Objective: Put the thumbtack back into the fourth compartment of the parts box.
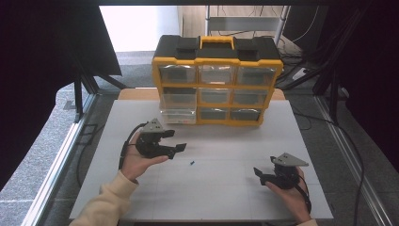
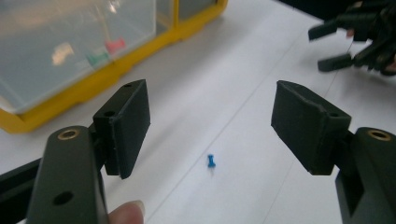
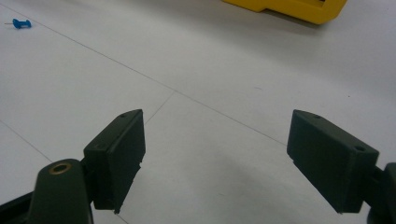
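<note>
Left tongs (image 2: 211, 126) gape wide, blue pushpin (image 2: 211, 161) lying just ahead between them.

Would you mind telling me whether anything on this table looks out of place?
Yes: one blue pushpin lies loose on the white table, on its side, in front of the open left claw, apart from the yellow organizer.

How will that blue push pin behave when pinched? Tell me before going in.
The blue push pin lies on its side on the smooth white table, so it will probably roll or skid. Tiny against the open left gripper, it may slip out.
</note>
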A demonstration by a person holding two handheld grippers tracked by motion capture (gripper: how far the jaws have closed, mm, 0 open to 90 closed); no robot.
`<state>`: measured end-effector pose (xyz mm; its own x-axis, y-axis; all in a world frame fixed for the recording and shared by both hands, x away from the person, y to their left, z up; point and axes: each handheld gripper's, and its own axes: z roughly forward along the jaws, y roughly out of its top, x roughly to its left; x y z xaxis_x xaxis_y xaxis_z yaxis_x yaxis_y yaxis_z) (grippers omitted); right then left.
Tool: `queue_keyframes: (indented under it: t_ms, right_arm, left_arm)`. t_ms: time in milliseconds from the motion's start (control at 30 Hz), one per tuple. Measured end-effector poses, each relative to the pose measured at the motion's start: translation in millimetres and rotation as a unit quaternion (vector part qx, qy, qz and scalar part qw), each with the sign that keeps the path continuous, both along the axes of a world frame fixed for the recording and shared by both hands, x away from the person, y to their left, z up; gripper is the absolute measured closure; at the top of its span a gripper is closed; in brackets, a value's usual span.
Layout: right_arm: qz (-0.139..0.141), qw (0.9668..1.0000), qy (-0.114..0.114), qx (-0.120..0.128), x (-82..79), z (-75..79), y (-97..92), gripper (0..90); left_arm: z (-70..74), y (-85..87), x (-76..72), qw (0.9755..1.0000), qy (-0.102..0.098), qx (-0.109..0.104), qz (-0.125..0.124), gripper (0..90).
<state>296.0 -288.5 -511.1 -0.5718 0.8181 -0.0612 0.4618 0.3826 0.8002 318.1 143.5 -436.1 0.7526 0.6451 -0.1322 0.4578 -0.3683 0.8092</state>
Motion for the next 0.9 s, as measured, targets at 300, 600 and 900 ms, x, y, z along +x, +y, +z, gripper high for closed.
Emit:
queue_keyframes:
  t_ms: [300, 600, 900]
  right_arm:
    - [0.0, 1.0, 0.001, -0.001, 0.3, -0.4, 0.2, 19.6]
    - [0.001, 1.0, 0.003, -0.001, 0.7, -0.8, 0.2, 19.6]
    - [0.001, 1.0, 0.004, -0.002, 0.6, -1.3, 0.9, 19.6]
  left_arm:
    - [-34.1, -19.0, 10.4, 0.9982, 0.044, 0.038, -0.016, 27.6]
    - [-55.8, -36.9, 17.7, 0.9943, 0.069, 0.079, -0.02, 27.8]
    - [-73.5, -46.9, 24.6, 0.9893, 0.093, 0.109, -0.024, 28.7]
